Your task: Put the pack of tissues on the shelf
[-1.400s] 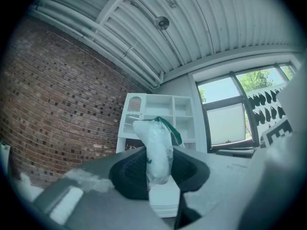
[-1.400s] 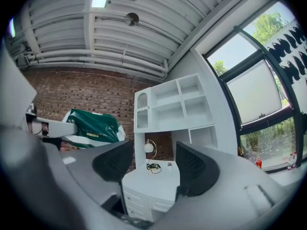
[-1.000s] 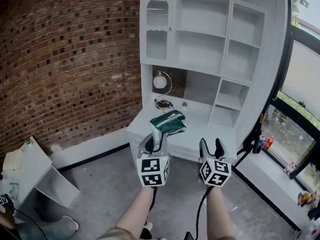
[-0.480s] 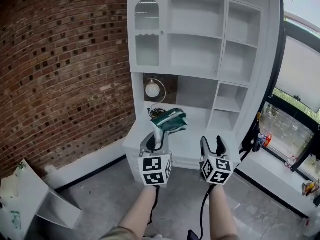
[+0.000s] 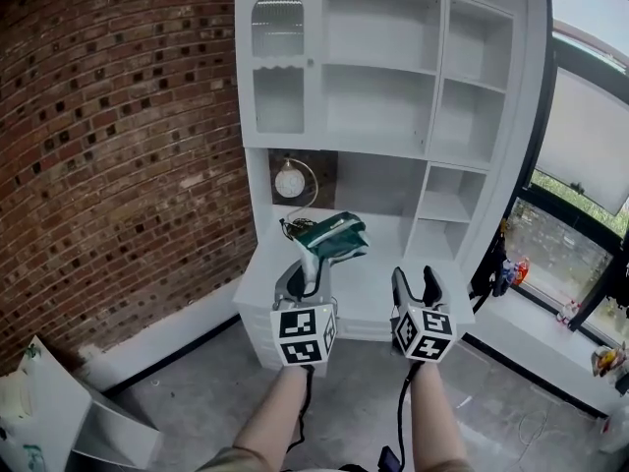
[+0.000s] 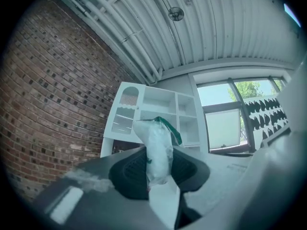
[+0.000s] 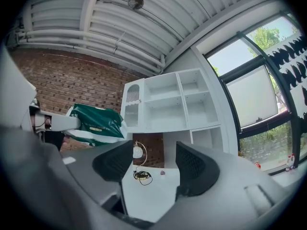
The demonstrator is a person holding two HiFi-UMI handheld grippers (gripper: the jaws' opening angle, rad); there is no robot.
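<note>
A green and white pack of tissues (image 5: 332, 239) hangs in front of the white shelf unit (image 5: 378, 106), with my left gripper (image 5: 307, 275) shut on its lower end. In the left gripper view the pack (image 6: 158, 145) stands upright, pinched between the two dark pads. My right gripper (image 5: 418, 285) is open and empty, level with the left one and to its right. From the right gripper view the pack (image 7: 93, 122) shows at the left, and the shelf unit (image 7: 168, 102) lies straight ahead.
A round lamp (image 5: 290, 182) and a coiled cable (image 5: 293, 228) sit on the unit's desk surface (image 5: 369, 278). A brick wall (image 5: 108, 136) is at the left, windows (image 5: 580, 155) at the right. A low white cabinet (image 5: 54, 411) stands at the bottom left on the grey floor.
The view has tilted up and come nearer the shelf unit, which now shows more fully. Both grippers keep their places, and the left one still holds the pack.
</note>
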